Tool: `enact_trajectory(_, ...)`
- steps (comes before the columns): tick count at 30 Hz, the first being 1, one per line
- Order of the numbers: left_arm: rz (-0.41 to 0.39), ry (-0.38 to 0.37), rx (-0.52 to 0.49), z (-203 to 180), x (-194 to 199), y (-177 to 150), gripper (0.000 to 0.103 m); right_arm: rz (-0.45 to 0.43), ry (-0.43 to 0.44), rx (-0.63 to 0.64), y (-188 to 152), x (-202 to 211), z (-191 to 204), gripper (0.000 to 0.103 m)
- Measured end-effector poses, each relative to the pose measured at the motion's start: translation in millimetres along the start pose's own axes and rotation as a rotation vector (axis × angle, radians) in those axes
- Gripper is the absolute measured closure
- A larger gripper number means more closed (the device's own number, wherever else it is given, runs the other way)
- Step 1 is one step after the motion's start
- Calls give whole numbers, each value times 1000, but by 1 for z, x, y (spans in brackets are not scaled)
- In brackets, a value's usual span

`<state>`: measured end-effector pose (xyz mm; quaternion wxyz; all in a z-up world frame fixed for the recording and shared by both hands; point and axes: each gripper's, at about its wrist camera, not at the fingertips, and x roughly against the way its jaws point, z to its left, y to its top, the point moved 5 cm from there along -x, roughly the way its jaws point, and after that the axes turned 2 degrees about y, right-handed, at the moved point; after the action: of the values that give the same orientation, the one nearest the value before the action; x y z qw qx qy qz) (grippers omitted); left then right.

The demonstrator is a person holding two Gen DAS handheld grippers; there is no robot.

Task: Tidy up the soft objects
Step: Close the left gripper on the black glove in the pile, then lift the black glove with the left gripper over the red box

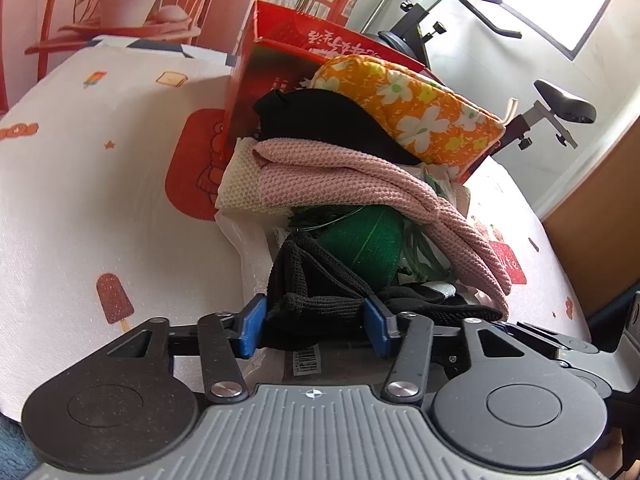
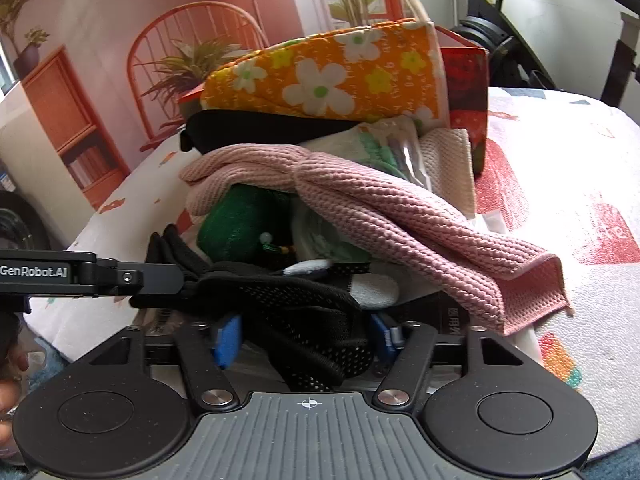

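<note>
A pile of soft things spills from a red box (image 1: 256,76) lying on the table. On top lies an orange flowered pouch (image 1: 424,108) (image 2: 328,72), under it a black cloth (image 1: 332,120), a pink knitted cloth (image 1: 360,184) (image 2: 400,216) and a green plush (image 1: 364,240) (image 2: 240,220). At the front lies a black mesh glove (image 1: 316,304) (image 2: 304,320). My left gripper (image 1: 316,326) has the glove's bunched end between its blue pads. My right gripper (image 2: 306,338) has another part of the same glove between its pads. The left gripper's arm (image 2: 80,276) shows in the right wrist view.
The table wears a white cloth (image 1: 100,184) printed with ice lollies and red patches. A white plastic bag (image 1: 244,236) lies under the pile. An exercise bike (image 1: 556,108) stands behind the table at the right. A backdrop with a chair and plants (image 2: 192,64) stands behind.
</note>
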<state>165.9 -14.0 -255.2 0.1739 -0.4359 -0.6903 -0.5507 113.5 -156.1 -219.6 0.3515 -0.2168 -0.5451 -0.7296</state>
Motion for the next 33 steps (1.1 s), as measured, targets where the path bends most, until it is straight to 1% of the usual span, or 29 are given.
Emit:
enact_trajectory(1, -9, -6, -7, -2, 2, 1, 60, 1, 7, 3, 0, 1, 1, 57)
enact_trajectory(2, -15, -23, -11, -3, 4, 1, 65, 1, 13, 6, 0, 1, 2, 60)
enact_trajectory(3, -18, -42, -12, -5, 5, 1, 69, 1, 16, 9, 0, 2, 3, 66)
enact_trajectory(4, -24, -52, -18, -7, 7, 1, 71, -1, 17, 11, 0, 3, 4, 72)
enact_trajectory(7, -46, -53, -41, -10, 11, 0, 76, -15, 29, 10, 1, 7, 5, 81)
enact_trajectory(9, -54, -57, -37, -10, 14, 0, 77, -33, 35, 10, 2, 11, 6, 84)
enact_trajectory(16, -107, -53, -64, -16, 31, 2, 77, -114, 47, 27, 9, 32, 13, 86)
enact_trajectory(24, -200, -60, -105, -27, 62, 7, 77, -214, 41, 65, 21, 60, 25, 86)
enact_trajectory(29, -244, -71, -138, -40, 75, 22, 77, -271, 23, 91, 36, 79, 31, 86)
enact_trajectory(33, -284, -73, -174, -53, 85, 45, 77, -327, 10, 138, 59, 95, 38, 86)
